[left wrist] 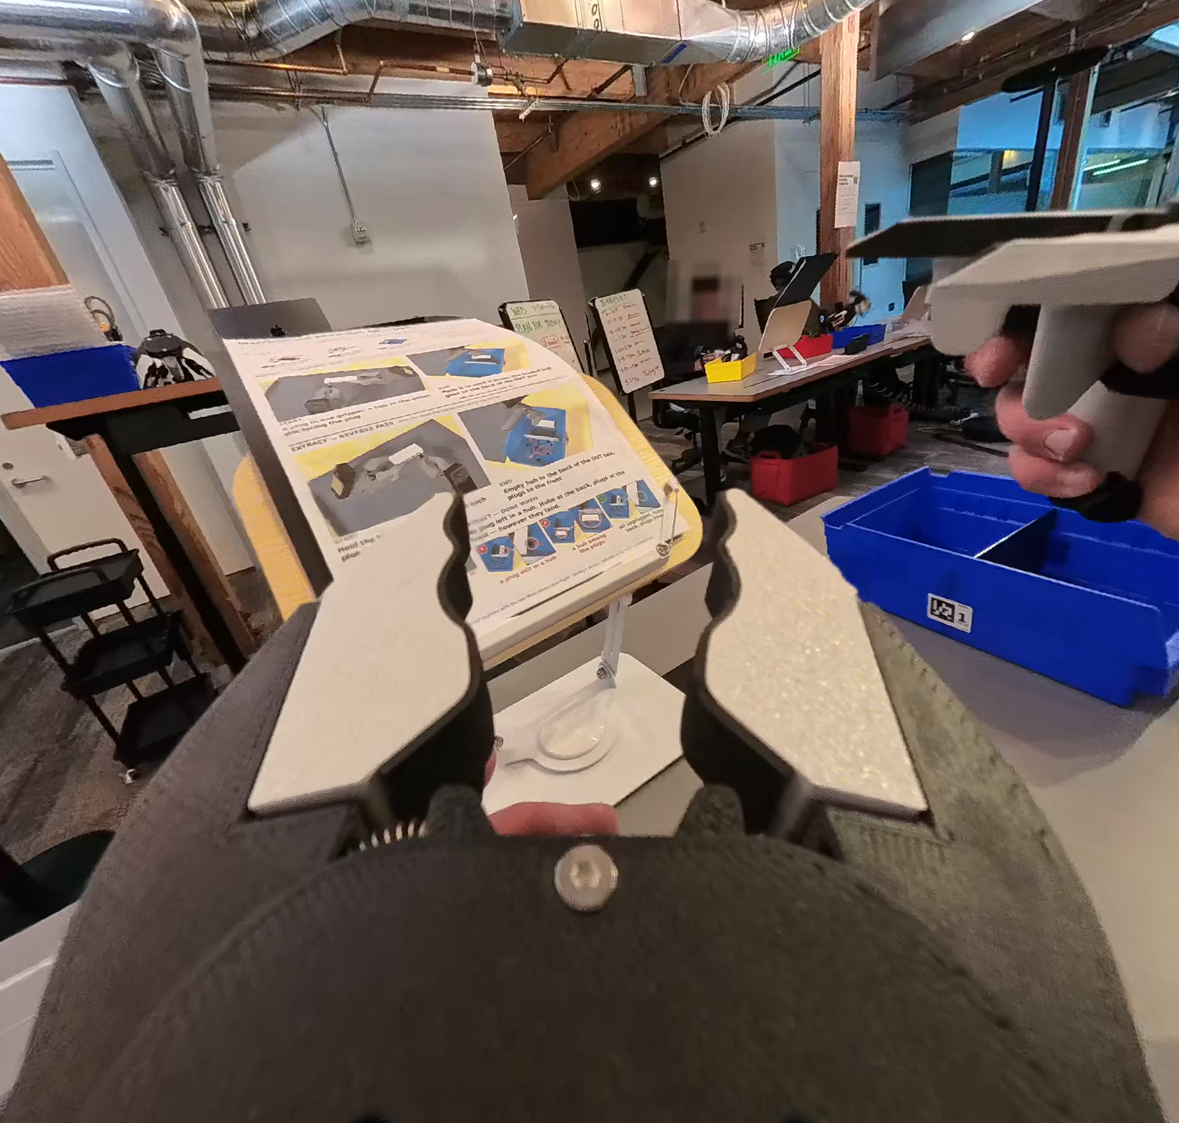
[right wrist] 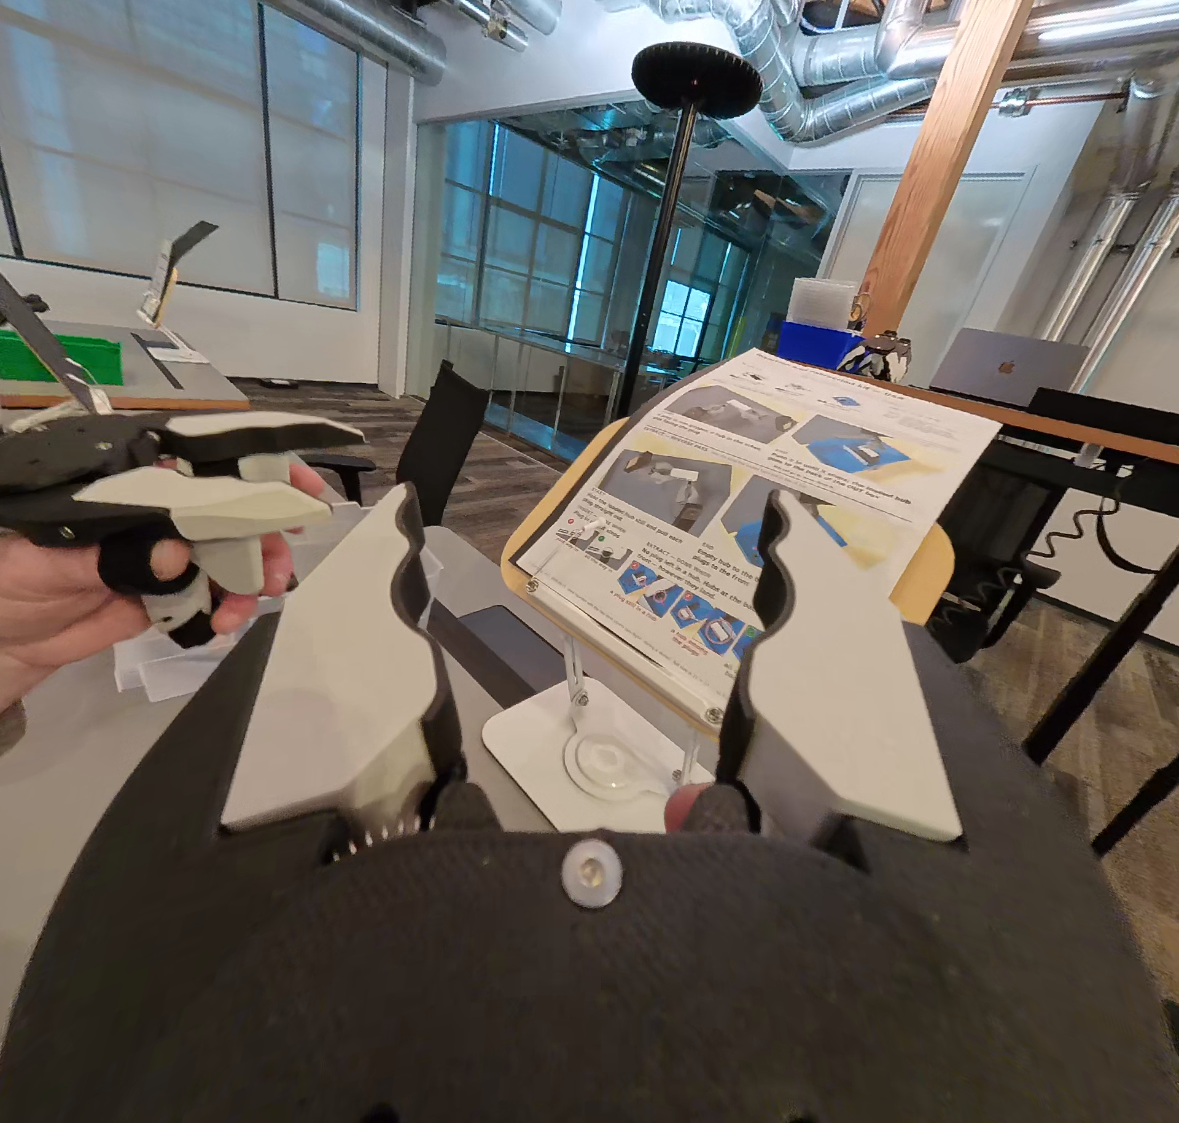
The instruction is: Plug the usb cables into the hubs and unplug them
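Both the left gripper and the right gripper are raised above the bench, fingers spread wide and empty, facing an instruction sheet on a stand. No cable or hub is visible; the blue bin shows only empty compartments, so the task appears either unstarted or finished.

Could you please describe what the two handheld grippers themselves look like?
Both the left gripper and the right gripper have black textured bodies, a silver centre screw, and two pale grey fingers with wavy black inner edges. Each has a pale grey pistol-style handle.
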### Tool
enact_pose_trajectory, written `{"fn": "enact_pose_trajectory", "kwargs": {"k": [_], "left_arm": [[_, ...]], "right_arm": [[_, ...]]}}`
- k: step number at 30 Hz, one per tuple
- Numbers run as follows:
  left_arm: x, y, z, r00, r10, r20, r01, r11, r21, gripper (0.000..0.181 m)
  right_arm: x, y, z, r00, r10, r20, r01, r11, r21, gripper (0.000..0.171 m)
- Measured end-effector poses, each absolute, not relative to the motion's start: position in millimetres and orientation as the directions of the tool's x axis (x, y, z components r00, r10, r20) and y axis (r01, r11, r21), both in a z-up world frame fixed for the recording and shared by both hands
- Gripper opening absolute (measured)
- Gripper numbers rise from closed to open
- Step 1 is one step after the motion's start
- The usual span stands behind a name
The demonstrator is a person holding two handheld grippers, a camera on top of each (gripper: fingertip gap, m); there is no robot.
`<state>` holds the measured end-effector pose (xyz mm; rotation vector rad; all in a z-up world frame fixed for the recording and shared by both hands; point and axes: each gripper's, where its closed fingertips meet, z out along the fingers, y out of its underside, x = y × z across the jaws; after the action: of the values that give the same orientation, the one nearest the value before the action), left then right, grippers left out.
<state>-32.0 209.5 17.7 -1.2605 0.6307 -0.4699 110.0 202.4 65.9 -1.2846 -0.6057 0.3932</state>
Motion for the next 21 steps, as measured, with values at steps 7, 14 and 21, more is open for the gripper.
{"fn": "enact_pose_trajectory", "kwargs": {"k": [7,14,21], "left_arm": [[-57,216,30,0.771,-0.612,-0.179,0.000,0.281,-0.960,0.071],[-54,229,14,0.779,-0.598,-0.187,-0.030,0.262,-0.965,0.073],[-46,232,1,0.781,-0.607,-0.149,-0.009,0.227,-0.974,0.072]], "right_arm": [[70,205,46,0.708,0.682,0.182,0.106,0.152,-0.983,0.109],[98,209,39,0.708,0.705,0.035,-0.063,0.113,-0.992,0.106],[112,189,66,0.748,0.662,0.053,-0.109,0.201,-0.974,0.103]]}}
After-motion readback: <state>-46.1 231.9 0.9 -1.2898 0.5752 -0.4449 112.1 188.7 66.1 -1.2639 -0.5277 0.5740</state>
